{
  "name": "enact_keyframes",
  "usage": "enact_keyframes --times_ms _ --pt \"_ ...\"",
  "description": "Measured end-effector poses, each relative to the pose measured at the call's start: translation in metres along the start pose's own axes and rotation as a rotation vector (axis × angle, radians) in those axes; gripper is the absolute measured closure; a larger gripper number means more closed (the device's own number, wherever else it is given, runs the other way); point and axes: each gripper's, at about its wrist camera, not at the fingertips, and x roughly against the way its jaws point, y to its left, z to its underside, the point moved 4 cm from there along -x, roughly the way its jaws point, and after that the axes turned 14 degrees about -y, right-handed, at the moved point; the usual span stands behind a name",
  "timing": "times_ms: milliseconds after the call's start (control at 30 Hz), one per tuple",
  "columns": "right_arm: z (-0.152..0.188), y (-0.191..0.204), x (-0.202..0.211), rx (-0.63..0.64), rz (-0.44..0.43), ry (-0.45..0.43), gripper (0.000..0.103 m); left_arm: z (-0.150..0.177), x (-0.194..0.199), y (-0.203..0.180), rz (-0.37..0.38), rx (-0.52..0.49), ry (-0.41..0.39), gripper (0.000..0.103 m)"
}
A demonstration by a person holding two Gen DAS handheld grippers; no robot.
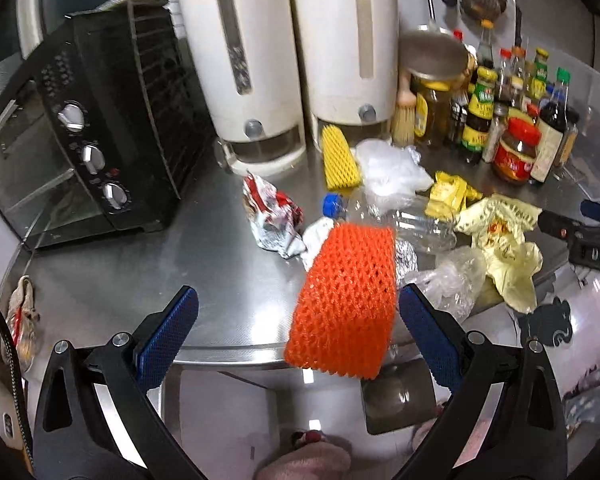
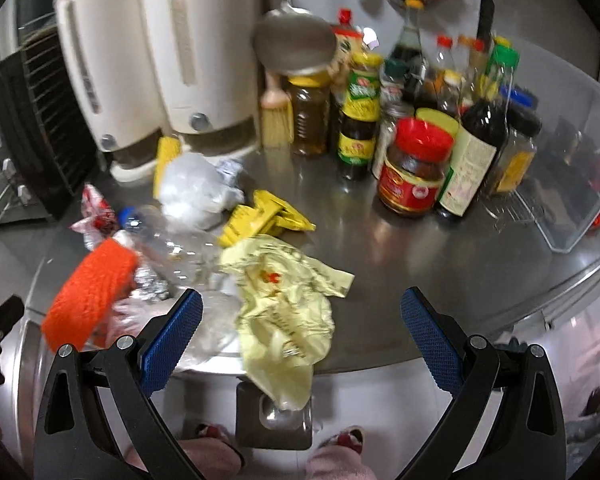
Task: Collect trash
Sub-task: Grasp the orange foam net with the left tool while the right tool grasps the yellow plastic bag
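Note:
A pile of trash lies on the steel counter (image 1: 228,280). An orange foam net (image 1: 344,300) hangs over the counter's front edge, just left of my left gripper's right finger. My left gripper (image 1: 298,328) is open and empty. Behind it lie a red-and-white wrapper (image 1: 270,216), a clear bottle with a blue cap (image 1: 380,212), a yellow foam net (image 1: 338,158) and a clear bag (image 1: 392,170). A pale yellow bag (image 2: 284,312) droops over the edge between the fingers of my right gripper (image 2: 302,328), which is open and empty. The orange net (image 2: 88,300) lies left of it.
A black toaster oven (image 1: 84,140) stands at the left, two white dispensers (image 1: 284,52) at the back. Sauce bottles and jars (image 2: 416,164) crowd the back right beside a clear plastic bin (image 2: 572,160). A rag (image 1: 22,312) lies at the far left.

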Motion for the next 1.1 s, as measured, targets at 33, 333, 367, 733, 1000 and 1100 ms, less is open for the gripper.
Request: enact_keyframes --times_ms 33,333,367,733,1000,1100 --pt "0.001 -0.003 -0.002 -0.003 0.006 0.006 0.003 0.001 -0.004 -0.001 0.006 -0.003 0.014 0.008" --pt "0.013 -0.014 -0.01 -0.069 -0.07 0.061 0.003 0.012 -0.027 -0.009 0.036 -0.023 0.083 0.008" --pt "0.013 -0.012 -0.01 -0.068 -0.074 0.062 0.003 0.012 -0.028 -0.011 0.042 -0.023 0.086 0.008" --pt "0.028 -0.003 -0.032 -0.106 -0.125 0.13 0.02 0.024 -0.056 -0.023 0.052 -0.042 0.168 0.021" --pt "0.044 0.005 -0.053 -0.106 -0.141 0.186 0.047 0.041 -0.076 -0.021 0.11 0.005 0.245 0.063" --pt "0.045 0.003 -0.056 -0.124 -0.15 0.187 0.067 0.04 -0.075 -0.019 0.12 0.012 0.237 0.074"
